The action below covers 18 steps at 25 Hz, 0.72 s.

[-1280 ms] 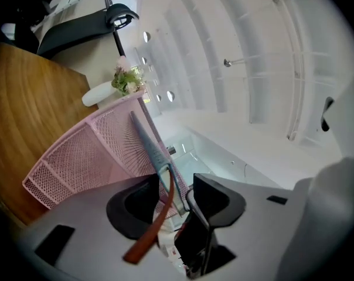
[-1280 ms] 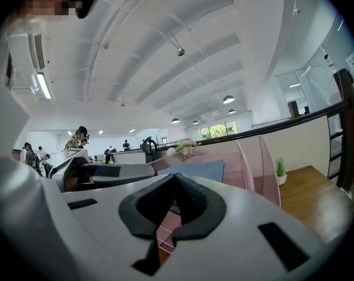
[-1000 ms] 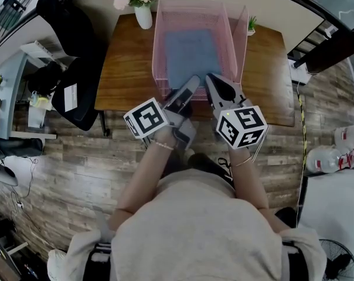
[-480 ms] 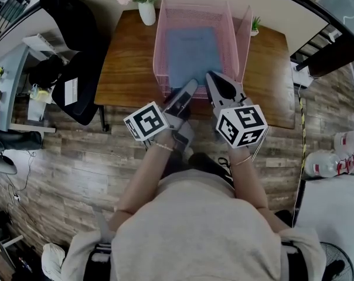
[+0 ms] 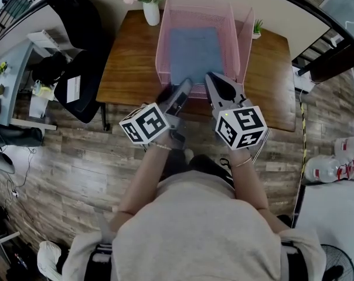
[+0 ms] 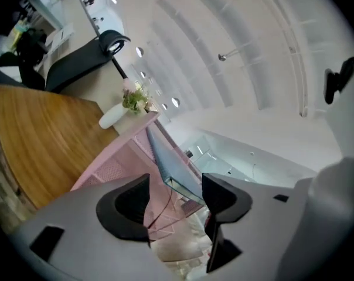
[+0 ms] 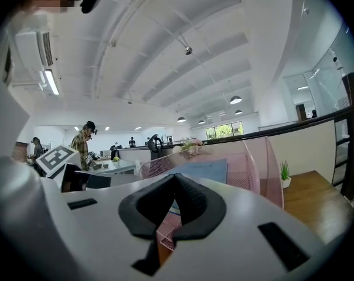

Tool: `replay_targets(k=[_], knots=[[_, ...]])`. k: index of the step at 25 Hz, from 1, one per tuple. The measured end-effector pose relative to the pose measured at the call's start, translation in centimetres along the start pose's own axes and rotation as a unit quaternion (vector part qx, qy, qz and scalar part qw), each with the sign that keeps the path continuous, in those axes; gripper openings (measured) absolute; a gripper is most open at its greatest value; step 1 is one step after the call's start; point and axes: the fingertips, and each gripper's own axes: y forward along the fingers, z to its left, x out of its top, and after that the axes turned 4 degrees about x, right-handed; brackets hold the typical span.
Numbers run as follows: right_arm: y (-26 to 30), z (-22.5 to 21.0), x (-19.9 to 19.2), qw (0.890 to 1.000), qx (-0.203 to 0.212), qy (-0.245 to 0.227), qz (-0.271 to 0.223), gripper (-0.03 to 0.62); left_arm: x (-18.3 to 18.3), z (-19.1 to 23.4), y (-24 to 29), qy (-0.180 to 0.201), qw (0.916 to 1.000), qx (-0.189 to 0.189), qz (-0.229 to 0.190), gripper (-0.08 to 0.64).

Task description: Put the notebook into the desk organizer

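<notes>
The notebook lies flat inside the pink desk organizer. It fills most of the space between the walls, and the organizer stands at the 12 o'clock side of the wooden desk. What changed in the last second is on the left side. The left gripper has come back a little from the organizer's front edge, towards 7 o'clock in the head view, and it has rolled somewhat. Its jaws have just been opening and now stand wide. In the left gripper view the near edge of the notebook shows in the gap beyond the pads, but the pads do not press on it. The right gripper has kept its place at the 6 o'clock edge of the organizer. Its jaws are closed, tip against tip, and I see nothing caught between them; the notebook is only behind them. I judge from this that the notebook has been let go and that the placing is practically done. What remains is probably only to draw both grippers back towards 6 o'clock without touching the mesh front.
</notes>
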Motion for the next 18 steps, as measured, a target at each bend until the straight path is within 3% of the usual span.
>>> replay_targets(k=[9,14,18], knots=[[-0.1,2.0,0.9,1.000,0.004,0.007,-0.007,0.011,2.6,0.2,-2.2,0.132,0.9898,0.051,-0.008,0.296],[-0.3,2.8,2.3,1.000,-0.002,0.009,-0.026,0.011,3.7,-2.1,-2.5,0.213,0.9764,0.032,0.000,0.304],[-0.4,3.2,3.1,0.999,-0.007,0.008,-0.035,0.025,4.1,-4.1,-2.6,0.229,0.9733,0.004,0.007,0.278]])
